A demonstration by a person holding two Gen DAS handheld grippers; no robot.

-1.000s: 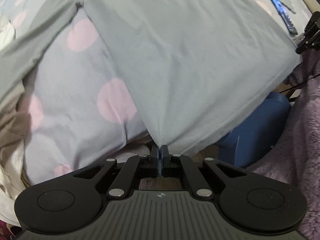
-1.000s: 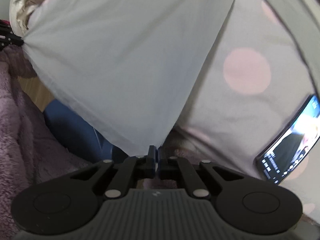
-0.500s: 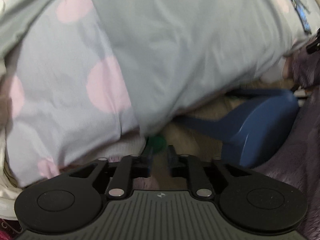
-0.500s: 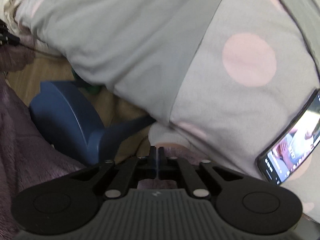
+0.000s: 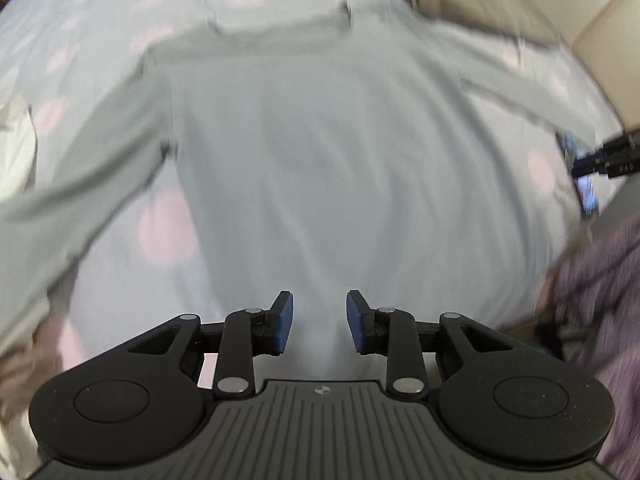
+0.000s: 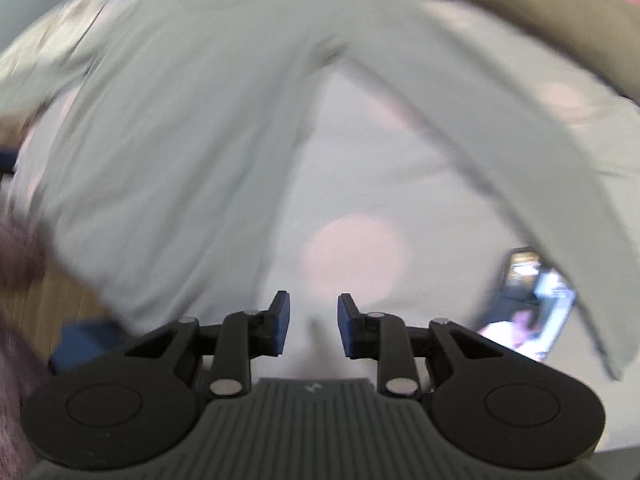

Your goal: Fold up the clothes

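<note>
Grey long-sleeved shirt [image 5: 328, 152] lies flat on the dotted bed sheet [image 5: 164, 236], sleeves spread out to both sides. Left hand-held gripper [image 5: 319, 322] released, jaws apart over the shirt's hem. Right hand-held gripper [image 6: 310, 326] also released, empty, beside the shirt's hem corner. Phone [image 6: 528, 304] lies under the shirt's sleeve end. Both views motion-blurred.

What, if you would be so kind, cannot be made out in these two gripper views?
- Left view: the shirt collar is smeared by motion blur.
- Right view: the phone screen is too blurred to read.
- Right view: the shirt's far sleeve end runs under the tan cloth.
</note>
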